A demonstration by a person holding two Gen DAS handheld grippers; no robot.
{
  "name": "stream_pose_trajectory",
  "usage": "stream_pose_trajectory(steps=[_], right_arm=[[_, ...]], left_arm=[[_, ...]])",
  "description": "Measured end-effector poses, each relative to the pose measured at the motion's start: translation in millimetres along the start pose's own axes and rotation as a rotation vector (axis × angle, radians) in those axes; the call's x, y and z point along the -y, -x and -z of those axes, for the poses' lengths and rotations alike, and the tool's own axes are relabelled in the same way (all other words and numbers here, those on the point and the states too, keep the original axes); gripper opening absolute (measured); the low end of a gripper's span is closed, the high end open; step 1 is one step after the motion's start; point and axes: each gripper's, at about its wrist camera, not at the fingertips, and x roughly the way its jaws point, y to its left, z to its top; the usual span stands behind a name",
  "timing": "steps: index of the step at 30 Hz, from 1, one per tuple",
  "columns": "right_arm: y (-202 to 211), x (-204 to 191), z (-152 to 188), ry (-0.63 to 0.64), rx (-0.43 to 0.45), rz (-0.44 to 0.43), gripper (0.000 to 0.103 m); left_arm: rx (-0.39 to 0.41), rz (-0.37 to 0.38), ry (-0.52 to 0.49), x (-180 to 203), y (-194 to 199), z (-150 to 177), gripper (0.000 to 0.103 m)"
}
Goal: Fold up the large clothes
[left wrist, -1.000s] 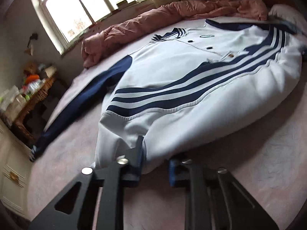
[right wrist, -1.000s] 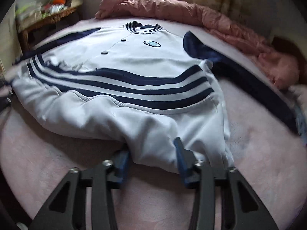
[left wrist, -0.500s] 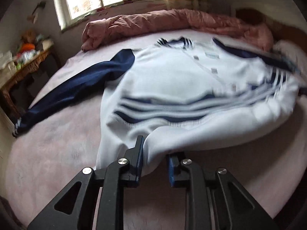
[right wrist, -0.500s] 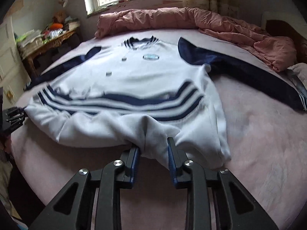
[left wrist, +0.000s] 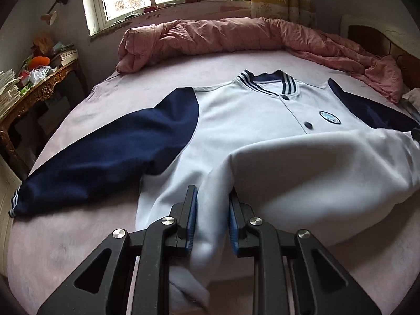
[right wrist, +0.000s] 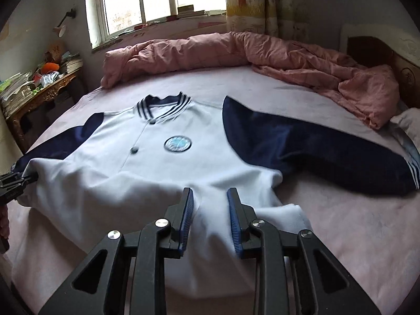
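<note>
Fingers of both grippers pinch the jacket (left wrist: 236, 136) hem; its stripes are folded under, hidden.

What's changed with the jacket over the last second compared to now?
Both grippers have carried the jacket's white hem up and toward the collar, folding it over and hiding the navy stripes. The left gripper keeps its pinch; the right gripper's jaws are closing on fabric. Both sleeves, the pink duvet and the bed stayed put.

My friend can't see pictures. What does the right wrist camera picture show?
The right gripper is closing its jaws on the lifted bottom edge of a white jacket with navy sleeves, spread on a pink bed. A rumpled pink quilt lies beyond it, under a window.
</note>
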Motion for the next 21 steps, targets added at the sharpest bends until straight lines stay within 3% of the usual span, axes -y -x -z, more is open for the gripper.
stream_pose_trajectory(steps=[5,7,9,11,13,15,16,17,19,21], right_arm=[[0,19,7,-0.062,0.039,-0.059,0.026],[8,26,11,-0.071,0.051,-0.058,0.039],[25,34,15,-0.071,0.103,-0.05,0.073],[41,37,19,-0.036,0.135,-0.06,0.077],[43,36,20,0.025,0.099,-0.064,0.077],[34,39,23,0.023,0.089,-0.019,0.077],[26,44,25,0.006,0.078,0.01,0.077],[16,50,28,-0.018,0.059,0.029,0.077],[-5,68,34,-0.068,0.033,0.037,0.077],[-15,83,38,-0.132,0.036,-0.005,0.082]], left_arm=[[0.037,-0.014,-0.009,4,-25,8,0.024],[0.029,-0.043,-0.035,7,-36,9,0.024],[0.031,-0.044,-0.018,3,-39,8,0.025],[0.032,-0.026,0.026,-4,-39,11,0.025],[0.048,-0.025,0.017,-4,-37,12,0.025],[0.063,-0.043,0.009,-4,-35,14,0.034],[0.069,-0.068,0.019,-5,-34,15,0.048],[0.076,-0.105,0.033,-8,-32,15,0.071],[0.091,-0.131,0.074,-18,-25,18,0.098],[0.068,0.003,0.122,-32,-20,22,0.103]])
